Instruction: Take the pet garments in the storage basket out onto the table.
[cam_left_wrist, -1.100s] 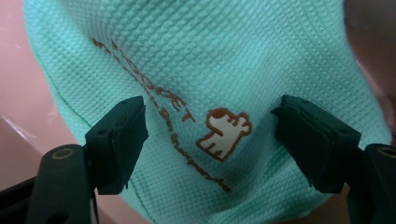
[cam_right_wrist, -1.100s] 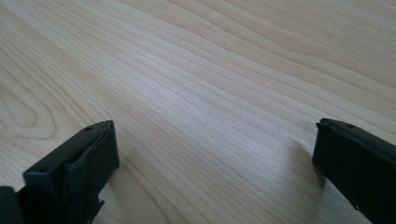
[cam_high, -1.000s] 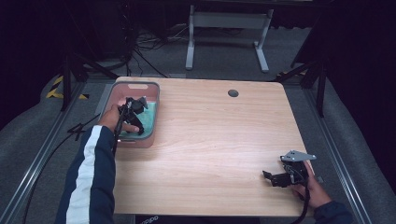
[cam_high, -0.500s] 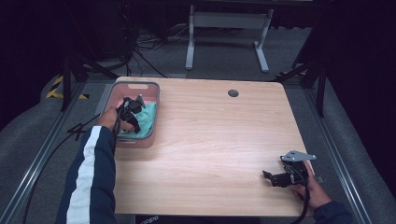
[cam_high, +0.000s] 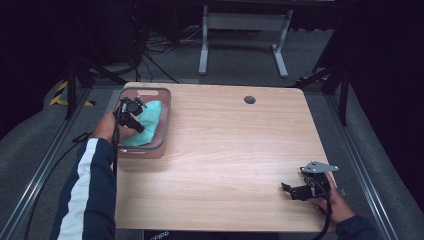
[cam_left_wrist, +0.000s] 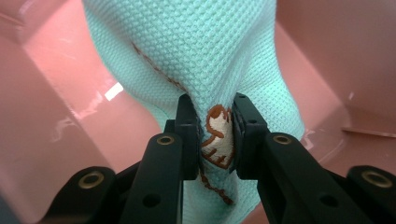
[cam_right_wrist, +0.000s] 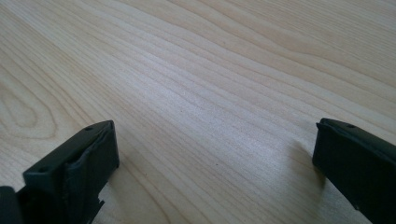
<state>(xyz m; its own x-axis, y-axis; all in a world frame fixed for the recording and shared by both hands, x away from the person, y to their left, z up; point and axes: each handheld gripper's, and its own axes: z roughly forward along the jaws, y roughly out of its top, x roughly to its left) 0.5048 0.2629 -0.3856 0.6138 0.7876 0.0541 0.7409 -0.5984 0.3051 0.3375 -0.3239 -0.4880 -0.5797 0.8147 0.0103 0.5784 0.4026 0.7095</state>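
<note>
Down at the near edge of the table (cam_high: 225, 165), far across from the pink tub (cam_high: 165, 117), the right gripper (cam_high: 295, 191) rests low on the wood. Its two jaws stand wide apart, with bare table between them. It holds nothing.

Farther away, at the table's far left corner, sits the pink tub. A soft green cloth (cam_high: 150, 122) lies inside it. The left gripper (cam_left_wrist: 216, 133) reaches down into the tub, and its jaws are squeezed tight on a fold of the cloth, right on a small brown and white picture (cam_left_wrist: 218, 140) sewn into it. The cloth bunches up between the jaws.

So the job in hand looks like grabbing the cloth. I think the next move is to lift it straight up and out over the tub's wall, holding on tight so it does not slip.
</note>
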